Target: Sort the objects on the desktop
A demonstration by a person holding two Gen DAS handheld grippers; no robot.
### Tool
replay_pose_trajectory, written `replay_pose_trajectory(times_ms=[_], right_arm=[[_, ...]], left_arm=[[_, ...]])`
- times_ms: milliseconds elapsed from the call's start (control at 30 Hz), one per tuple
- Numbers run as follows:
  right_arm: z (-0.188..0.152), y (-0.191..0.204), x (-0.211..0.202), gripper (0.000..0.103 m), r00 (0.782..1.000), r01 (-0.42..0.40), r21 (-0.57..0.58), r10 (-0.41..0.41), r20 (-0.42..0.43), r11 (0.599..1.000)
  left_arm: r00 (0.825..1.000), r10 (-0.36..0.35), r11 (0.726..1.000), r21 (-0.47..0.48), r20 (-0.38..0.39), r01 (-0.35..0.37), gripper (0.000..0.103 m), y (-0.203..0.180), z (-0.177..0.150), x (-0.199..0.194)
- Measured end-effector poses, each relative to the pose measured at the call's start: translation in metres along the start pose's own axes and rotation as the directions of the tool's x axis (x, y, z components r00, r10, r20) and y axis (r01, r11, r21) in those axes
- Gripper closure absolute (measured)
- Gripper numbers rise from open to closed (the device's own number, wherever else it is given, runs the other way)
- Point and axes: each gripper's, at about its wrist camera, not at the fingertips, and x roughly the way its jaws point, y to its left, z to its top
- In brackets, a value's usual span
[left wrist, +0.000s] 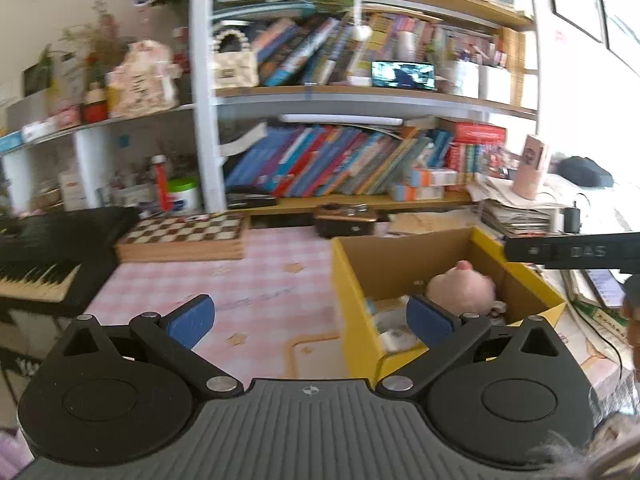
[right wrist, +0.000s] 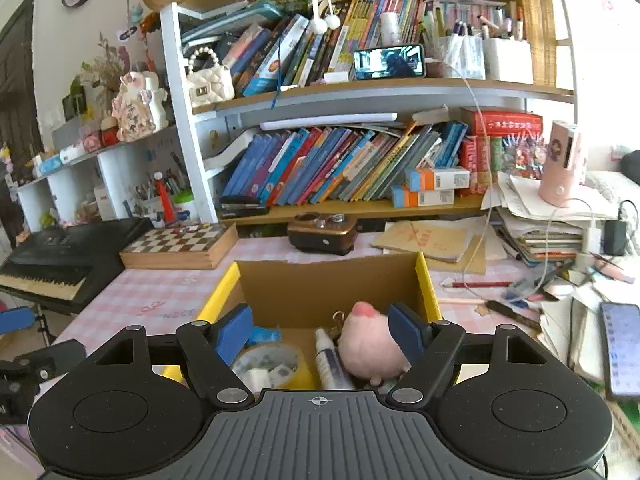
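A yellow cardboard box (right wrist: 424,276) stands on the pink checked desk. Inside it lie a pink plush pig (right wrist: 370,346), a white tube (right wrist: 327,362), a tape roll (right wrist: 268,364) and something blue. My right gripper (right wrist: 322,334) is open and empty, hovering just above the box's near side. My left gripper (left wrist: 310,320) is open and empty, straddling the box's left wall (left wrist: 352,300), above the desk; the pig (left wrist: 460,290) shows in that view too. Part of the right gripper's body (left wrist: 572,250) shows at the right edge.
A chessboard box (right wrist: 180,244) and a black keyboard (right wrist: 60,256) lie at the left. A brown device (right wrist: 322,232) sits behind the box. Pencils (right wrist: 476,285), papers, a phone (right wrist: 622,352) and a pink container (right wrist: 562,164) crowd the right. Bookshelves stand behind.
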Motion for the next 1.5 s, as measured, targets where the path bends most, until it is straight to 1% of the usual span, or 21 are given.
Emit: replay_pose_trajectory(times_ms=[167,333,367,600,700,900,1167,1367,1500], right_arm=[[-0.02,0.021,-0.024,0.026,1.0,0.023,-0.009,-0.024,-0.012,1.0],[-0.045,0.046,-0.044,0.021,0.998,0.041,-0.007,-0.042,-0.038,0.999],[-0.051,0.051,-0.048,0.02,0.998,0.041,-0.007,-0.041,-0.042,0.999],[-0.081,0.084,-0.077,0.018,0.997,0.055,-0.025,-0.056,-0.055,0.998],[-0.092,0.093,-0.088,0.018,0.996,0.065,-0.026,-0.067,-0.06,0.998],[-0.114,0.109,-0.108,0.016,0.993,0.086,-0.028,-0.088,-0.08,0.996],[-0.129,0.123,-0.121,0.008,0.99,0.092,-0.016,-0.093,-0.105,0.996],[-0.134,0.128,-0.124,0.006,0.987,0.091,-0.011,-0.092,-0.131,0.996],[-0.137,0.134,-0.124,0.004,0.986,0.076,-0.024,-0.079,-0.147,0.997]], left_arm=[[0.999,0.044,0.998,-0.046,-0.001,-0.044,0.0,0.025,-0.02,-0.029],[0.998,0.05,0.995,-0.08,-0.035,-0.053,0.0,0.041,-0.038,-0.05],[0.998,0.052,0.995,-0.083,-0.04,-0.056,0.0,0.043,-0.042,-0.055],[0.995,0.057,0.994,-0.09,-0.085,-0.064,0.0,0.057,-0.066,-0.08],[0.994,0.051,0.993,-0.097,-0.094,-0.06,0.0,0.064,-0.076,-0.091],[0.992,0.065,0.994,-0.083,-0.111,-0.075,0.0,0.068,-0.095,-0.108],[0.99,0.057,0.997,-0.052,-0.128,-0.064,0.0,0.066,-0.108,-0.122],[0.987,0.066,0.994,-0.076,-0.148,-0.077,0.0,0.073,-0.113,-0.127],[0.986,0.062,0.994,-0.079,-0.158,-0.075,0.0,0.075,-0.114,-0.129]])
